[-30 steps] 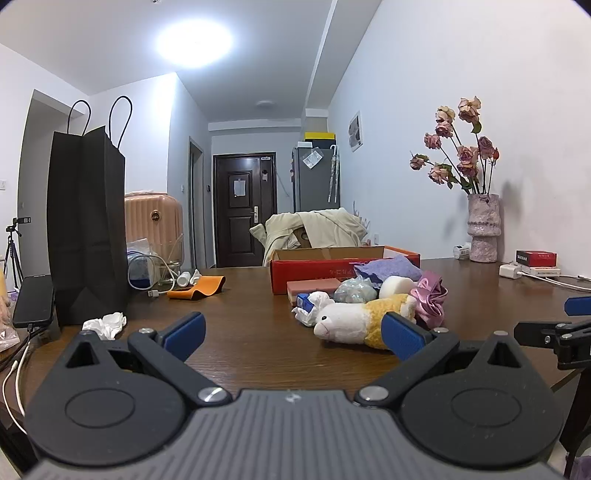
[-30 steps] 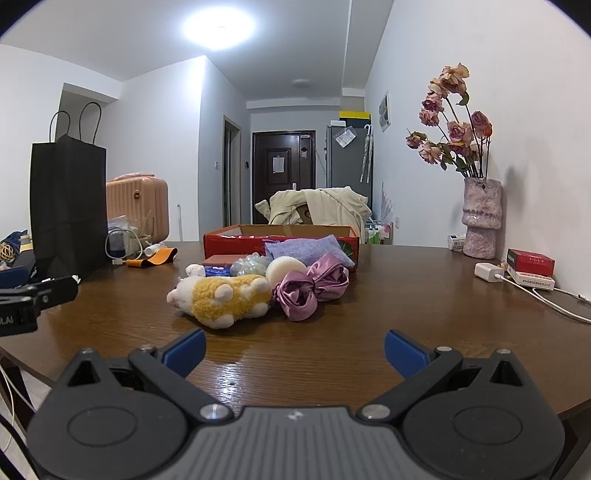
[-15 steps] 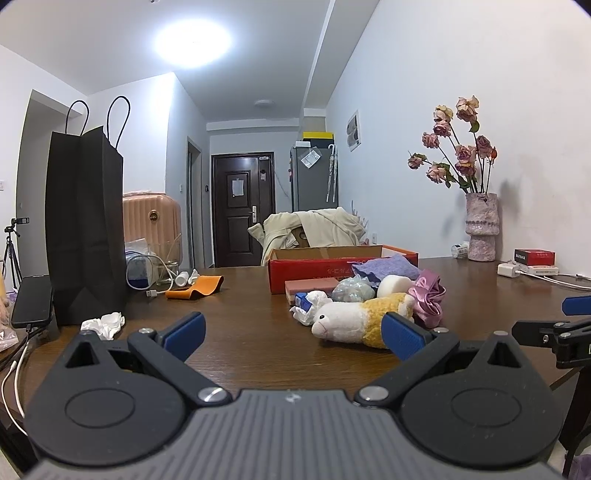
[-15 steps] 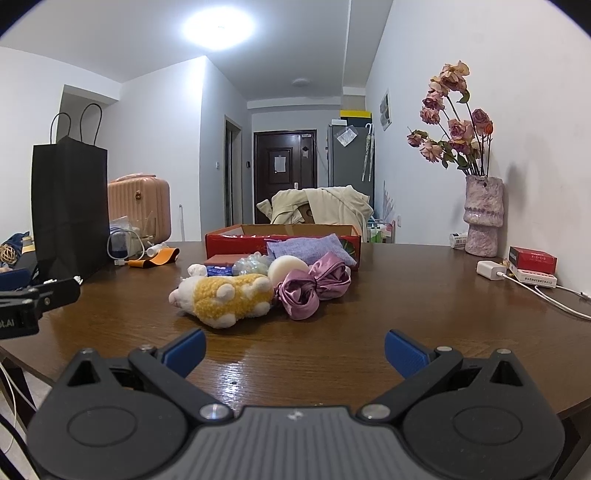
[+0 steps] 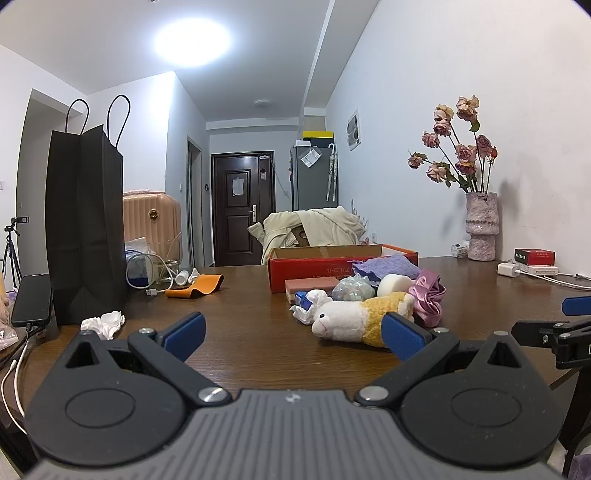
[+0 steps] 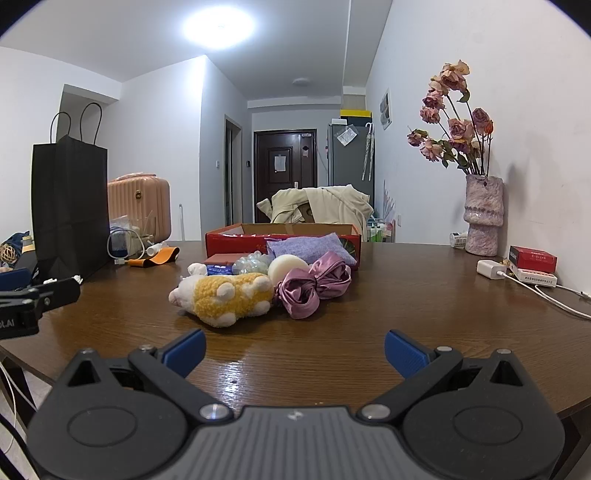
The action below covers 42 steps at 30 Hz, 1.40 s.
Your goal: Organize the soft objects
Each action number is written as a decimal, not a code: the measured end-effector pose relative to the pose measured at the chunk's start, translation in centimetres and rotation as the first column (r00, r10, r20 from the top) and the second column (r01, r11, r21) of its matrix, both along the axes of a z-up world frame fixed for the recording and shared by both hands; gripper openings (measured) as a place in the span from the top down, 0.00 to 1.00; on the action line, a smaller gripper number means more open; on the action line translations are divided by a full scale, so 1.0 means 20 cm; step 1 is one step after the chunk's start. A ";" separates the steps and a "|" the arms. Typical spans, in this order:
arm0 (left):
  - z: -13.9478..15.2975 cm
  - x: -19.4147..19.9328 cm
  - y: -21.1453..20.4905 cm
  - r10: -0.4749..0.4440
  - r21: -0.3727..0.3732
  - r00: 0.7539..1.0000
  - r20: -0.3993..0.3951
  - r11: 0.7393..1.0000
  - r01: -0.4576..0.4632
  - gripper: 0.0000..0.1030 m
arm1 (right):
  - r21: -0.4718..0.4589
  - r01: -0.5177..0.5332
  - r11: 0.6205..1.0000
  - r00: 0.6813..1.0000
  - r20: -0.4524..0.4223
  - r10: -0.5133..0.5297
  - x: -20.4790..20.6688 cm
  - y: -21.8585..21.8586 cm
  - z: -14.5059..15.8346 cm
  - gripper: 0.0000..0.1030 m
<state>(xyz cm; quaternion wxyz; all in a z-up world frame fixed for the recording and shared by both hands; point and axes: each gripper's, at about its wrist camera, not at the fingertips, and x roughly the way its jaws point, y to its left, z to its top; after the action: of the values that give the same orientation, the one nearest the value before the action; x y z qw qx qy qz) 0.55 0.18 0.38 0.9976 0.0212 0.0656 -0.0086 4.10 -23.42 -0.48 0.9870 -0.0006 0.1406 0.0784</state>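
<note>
White walls [image 6: 480,55] and a white ceiling enclosed the room, lit by 1 round ceiling lamp [image 6: 218,25]. A hallway ran back to a dark panelled door [image 6: 284,162], with a grey refrigerator [image 6: 349,153] to its right. A brown wooden table [image 6: 406,295] filled the foreground, and a cream coat [image 6: 332,206] hung over a chair behind it.

Both grippers [image 5: 291,332] [image 6: 293,350] agape (fingers empty)

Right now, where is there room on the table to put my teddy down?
Bare wood lies between the plush toy and the right tool, and between the pink scrunchie and the white charger. It is crowded by the red box.
</note>
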 end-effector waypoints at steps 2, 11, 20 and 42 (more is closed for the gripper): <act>0.00 0.00 0.00 -0.001 0.000 1.000 0.001 1.000 0.001 0.00 | 0.000 0.000 1.000 1.000 -0.001 0.000 0.00 0.00 0.00 0.00; 0.00 0.00 0.00 0.000 0.001 1.000 0.001 1.000 0.000 0.00 | 0.001 -0.001 1.000 1.000 -0.001 0.001 0.00 0.00 0.00 0.00; 0.00 0.00 0.00 0.000 0.000 1.000 0.000 1.000 0.000 0.00 | -0.001 -0.001 1.000 1.000 0.000 0.001 0.00 0.00 0.00 0.00; -0.02 0.04 0.00 -0.011 -0.010 0.999 -0.039 1.000 0.011 0.00 | 0.007 -0.025 1.000 1.000 0.008 0.024 0.01 0.00 0.00 0.00</act>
<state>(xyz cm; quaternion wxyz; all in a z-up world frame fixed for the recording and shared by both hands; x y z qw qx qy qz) 1.36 0.16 0.06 0.9961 0.0167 0.0848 -0.0148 4.35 -23.50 -0.55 0.9864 0.0011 0.1365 0.0910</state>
